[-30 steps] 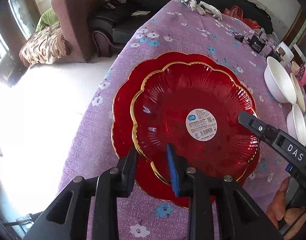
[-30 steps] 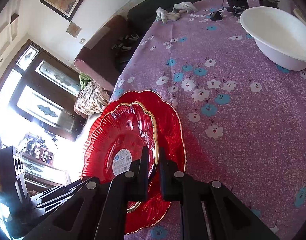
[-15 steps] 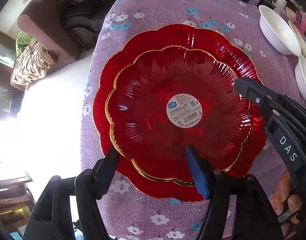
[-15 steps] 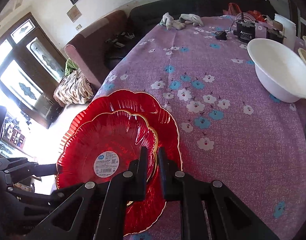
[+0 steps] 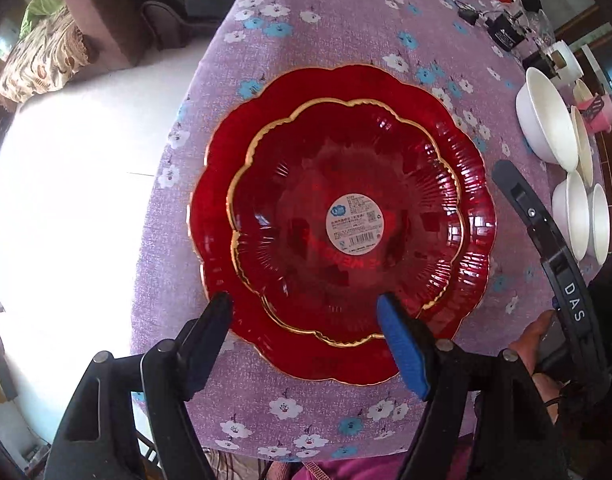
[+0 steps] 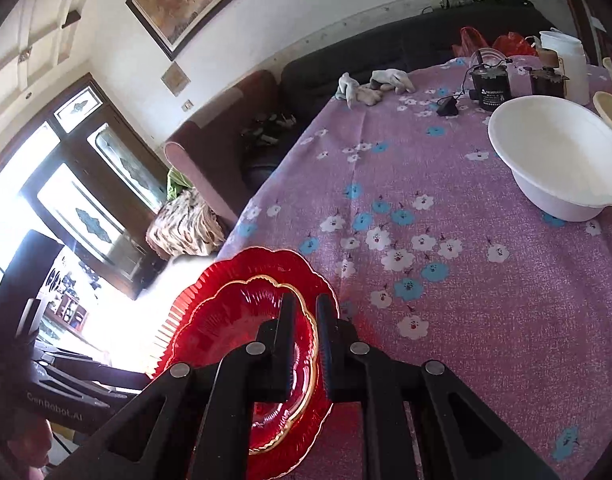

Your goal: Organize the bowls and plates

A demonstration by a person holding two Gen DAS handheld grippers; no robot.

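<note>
Since the earlier frame the left gripper jaws have been opening and now stand wide, above the near rim of the small plate, gripping nothing. Small plate sits nested, level, in the large plate at the table edge. Right gripper nearly closed; whether it pinches the small plate's rim, cannot tell. White bowls well apart, far side of the table.

Small red gold-rimmed plate nested in larger red plate; white bowls well apart.
</note>
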